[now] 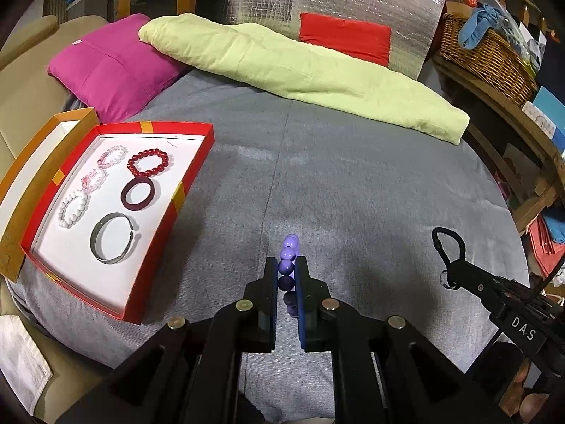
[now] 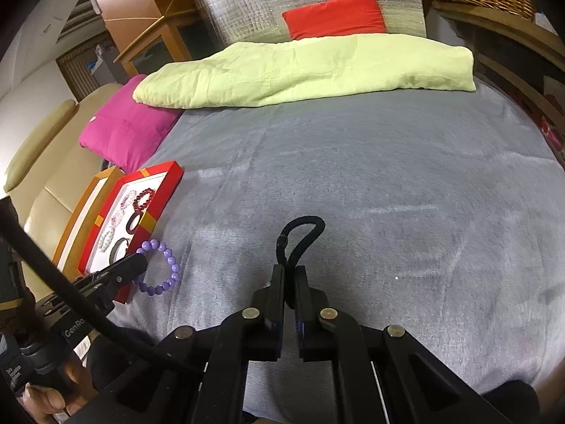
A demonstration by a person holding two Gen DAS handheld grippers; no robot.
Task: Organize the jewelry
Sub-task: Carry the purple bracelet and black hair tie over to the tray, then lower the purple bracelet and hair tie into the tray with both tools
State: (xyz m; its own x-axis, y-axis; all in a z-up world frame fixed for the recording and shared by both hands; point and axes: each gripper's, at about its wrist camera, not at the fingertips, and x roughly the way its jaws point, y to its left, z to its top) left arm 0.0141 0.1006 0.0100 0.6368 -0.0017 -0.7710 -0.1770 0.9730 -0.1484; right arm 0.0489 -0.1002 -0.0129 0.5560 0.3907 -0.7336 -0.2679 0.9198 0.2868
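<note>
Purple bead bracelet (image 1: 287, 268) is clamped edge-on between the narrowed fingers of the left gripper (image 1: 286, 265), above the grey blanket (image 1: 353, 183), right of the red tray (image 1: 190, 176). Right gripper (image 2: 290, 270), nearly closed, pinches a black hair tie (image 2: 300, 236). Tray holds five bracelets, including a red beaded bracelet (image 1: 148, 162).

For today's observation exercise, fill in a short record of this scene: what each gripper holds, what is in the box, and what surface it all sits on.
Left gripper: shut on purple bead bracelet
Right gripper: shut on black cord loop
Red box: holds six bracelets, including red bead bracelet, dark bangle, silver cuff
Surface: grey blanket
Box position: left of both grippers
</note>
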